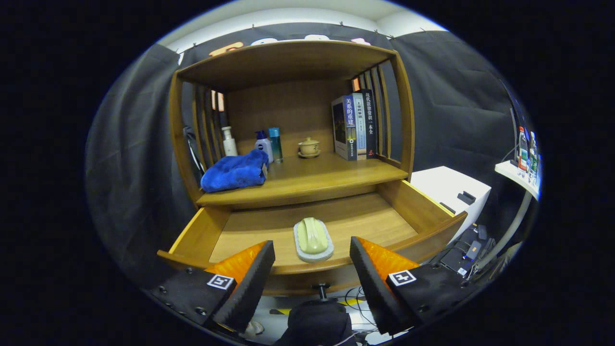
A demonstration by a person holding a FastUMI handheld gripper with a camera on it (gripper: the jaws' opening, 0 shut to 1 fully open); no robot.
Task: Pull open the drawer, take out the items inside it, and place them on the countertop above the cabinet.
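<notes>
Gripper: fingers spread wide, holding nothing, poised above the front edge of the drawer.
Drawer: pulled open.
Cleaning brush, pale green handle on a grey-white base: lies on the drawer floor near its front, just ahead of and between the fingers.
Countertop, beyond the fingers: carries a blue towel, bottles, a lidded teacup, books.

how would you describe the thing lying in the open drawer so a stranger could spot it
Below the wooden shelf, the drawer stands pulled open. Near its front edge, between the open gripper fingers, lies a pale green scrub brush with a white base, alone in the drawer.
</notes>
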